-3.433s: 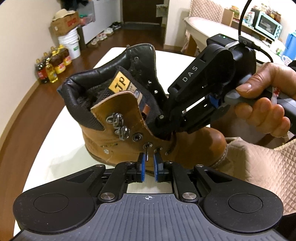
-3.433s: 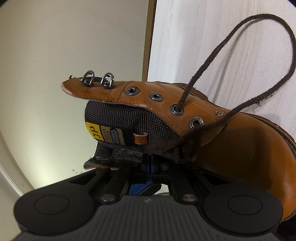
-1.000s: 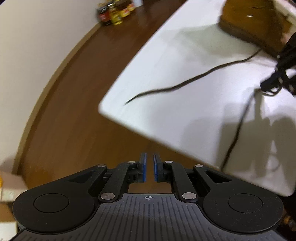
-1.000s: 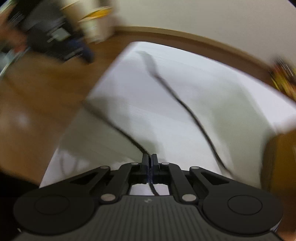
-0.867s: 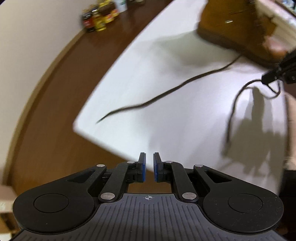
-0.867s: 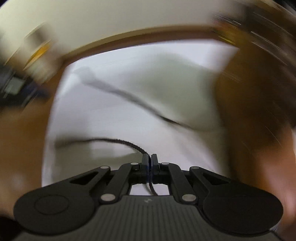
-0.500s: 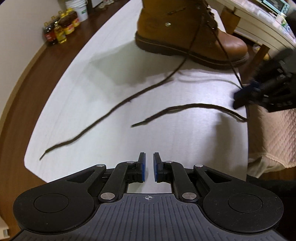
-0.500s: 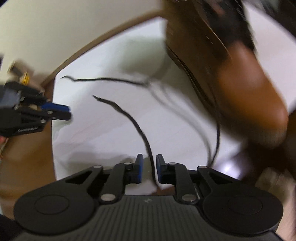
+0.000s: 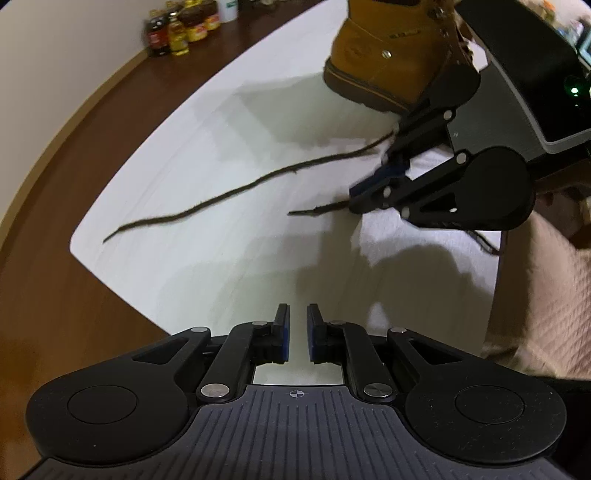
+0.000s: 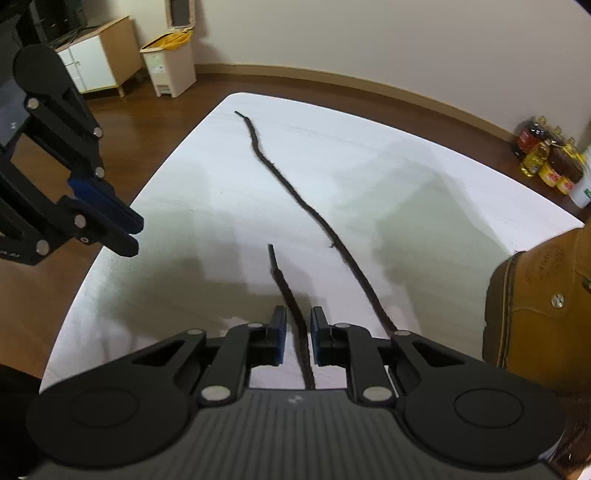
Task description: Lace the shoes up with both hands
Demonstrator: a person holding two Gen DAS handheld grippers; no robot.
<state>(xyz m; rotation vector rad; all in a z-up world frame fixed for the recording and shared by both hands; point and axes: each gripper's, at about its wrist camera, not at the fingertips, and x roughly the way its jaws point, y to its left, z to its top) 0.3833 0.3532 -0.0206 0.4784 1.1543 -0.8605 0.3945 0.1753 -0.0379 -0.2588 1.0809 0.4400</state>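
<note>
Looks barely started: boot (image 9: 388, 48) parked upper right on the desk (image 9: 221, 277), long lace end (image 9: 236, 192) trailing loose, right gripper (image 10: 298, 339) slightly open around the short lace end (image 10: 288, 295) without pinching, left gripper (image 9: 297, 338) slightly open, empty.

Almost nothing can be read here. The tan boot (image 9: 391, 55) carries a small dark stamp on its side in the left wrist view, and a round embossed mark (image 10: 546, 264) in the right wrist view, but both are too blurred. The labels of the oil bottles (image 9: 184, 26) are too small.
</note>
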